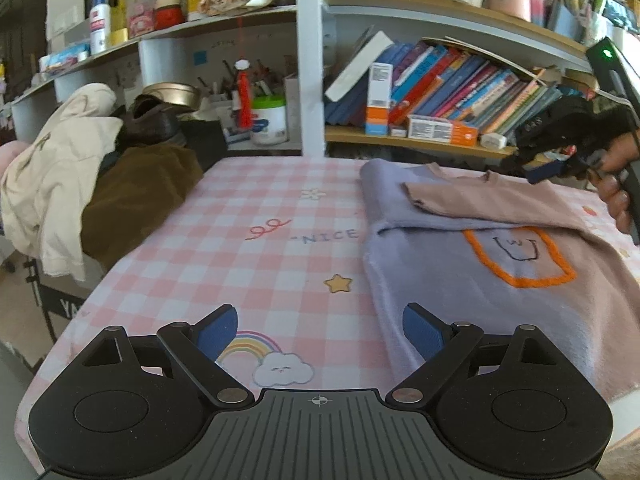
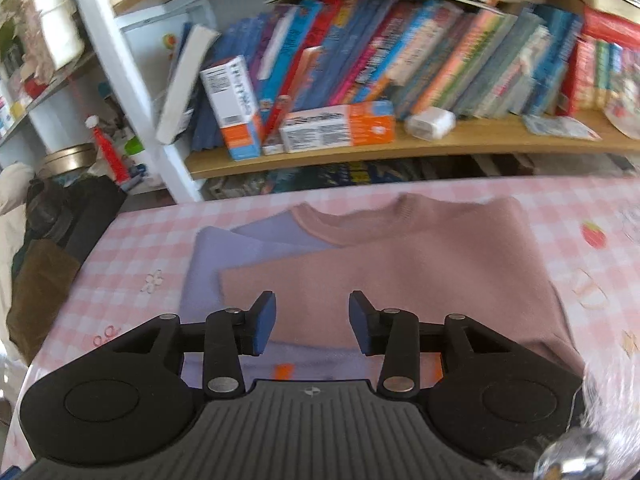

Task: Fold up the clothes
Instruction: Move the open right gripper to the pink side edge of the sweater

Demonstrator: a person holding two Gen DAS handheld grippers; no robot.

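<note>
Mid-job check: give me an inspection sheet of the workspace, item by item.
Surface: pink checked tablecloth with cartoon prints, lying flat.
Job's things: lavender-and-pink sweater on the cloth, pink sleeve folded across its front; orange outline patch showing.
Clutter: cream garment and brown garment heaped at the table's left edge.
Grippers: left tongs open over the cloth; right tongs open above the sweater.
Cables: nothing seen.
Surroundings: bookshelf with leaning books and boxes behind the table.
</note>
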